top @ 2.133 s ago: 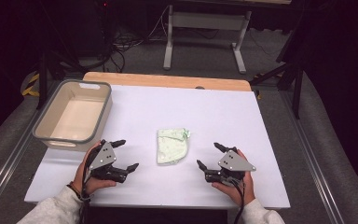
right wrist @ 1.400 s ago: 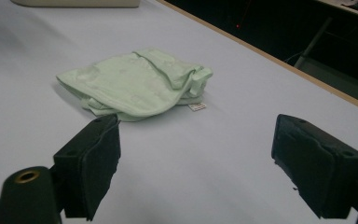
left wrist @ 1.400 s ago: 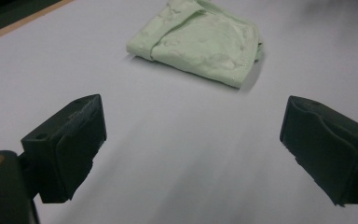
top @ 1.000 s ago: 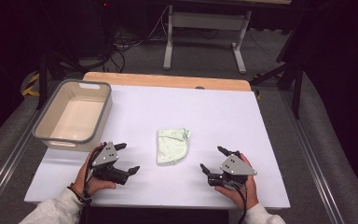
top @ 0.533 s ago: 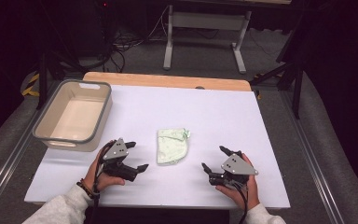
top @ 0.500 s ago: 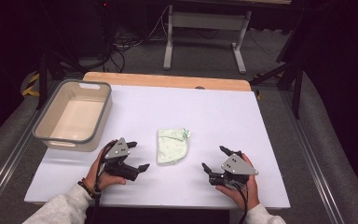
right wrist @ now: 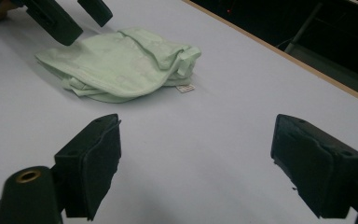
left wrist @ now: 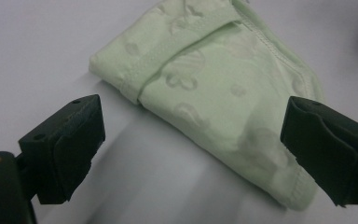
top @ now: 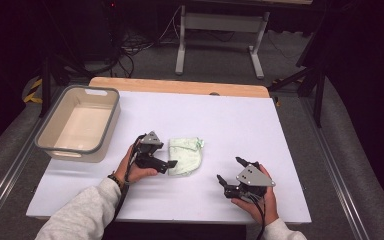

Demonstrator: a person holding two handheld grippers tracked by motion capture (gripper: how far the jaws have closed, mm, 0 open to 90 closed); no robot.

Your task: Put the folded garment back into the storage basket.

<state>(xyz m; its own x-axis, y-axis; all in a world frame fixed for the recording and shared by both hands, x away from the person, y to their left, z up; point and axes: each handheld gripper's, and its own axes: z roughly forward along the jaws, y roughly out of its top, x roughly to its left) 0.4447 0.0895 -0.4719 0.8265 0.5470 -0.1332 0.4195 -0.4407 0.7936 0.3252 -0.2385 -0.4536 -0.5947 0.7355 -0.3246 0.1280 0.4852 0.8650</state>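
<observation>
A pale green folded cloth (top: 186,155) lies near the middle of the white table (top: 240,120). My left gripper (top: 167,152) is open at the cloth's left edge, its jaws on either side of that edge. In the left gripper view the cloth (left wrist: 214,84) sits close ahead between the two spread jaws of that gripper (left wrist: 196,140), and I cannot tell whether they touch it. My right gripper (top: 229,169) rests open to the right of the cloth, apart from it. Its own view has the cloth (right wrist: 121,63) farther off, beyond the open gripper (right wrist: 205,163).
A grey-rimmed beige bin (top: 111,120) stands empty at the table's left. A wooden strip (top: 180,85) runs along the far edge. Dark floor, cables and a metal stand lie beyond the table. The left gripper's jaws (right wrist: 70,16) appear at the top left of the right gripper view.
My left gripper has moved right, from near the bin to the cloth's left edge, staying open. The right gripper has drifted slightly right and toward the front edge.
</observation>
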